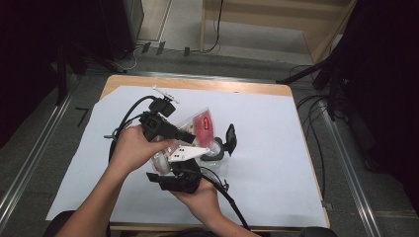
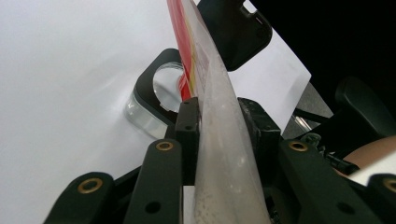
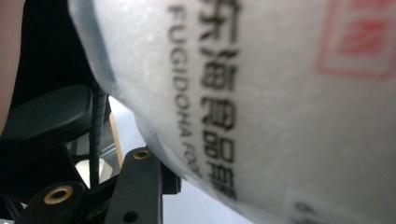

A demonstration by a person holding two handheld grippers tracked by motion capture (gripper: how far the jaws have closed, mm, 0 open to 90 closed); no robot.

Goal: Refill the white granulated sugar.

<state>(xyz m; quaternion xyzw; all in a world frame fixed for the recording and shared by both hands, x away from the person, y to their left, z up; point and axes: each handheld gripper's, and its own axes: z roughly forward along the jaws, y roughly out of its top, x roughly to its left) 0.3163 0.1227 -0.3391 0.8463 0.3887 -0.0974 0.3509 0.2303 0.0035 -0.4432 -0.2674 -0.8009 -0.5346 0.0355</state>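
Observation:
A clear plastic bag (image 1: 200,126) with a red label and white contents hangs tilted over the table. My left gripper (image 1: 190,137) is shut on its edge; in the left gripper view the bag (image 2: 219,130) is pinched between the two black jaws (image 2: 217,116). My right gripper (image 1: 180,170) holds the bag's lower part from underneath. In the right gripper view the printed bag (image 3: 280,93) is pressed close against one black finger (image 3: 137,186). Just below the bag stands a clear jar (image 1: 216,148) (image 2: 152,102) with its black flip lid (image 1: 230,138) (image 2: 238,32) open.
A white paper sheet (image 1: 276,163) covers the wooden table (image 1: 197,84). Cables (image 1: 232,202) trail from both grippers toward the near edge. Dark stands and cables on the floor flank the table at right (image 1: 316,74).

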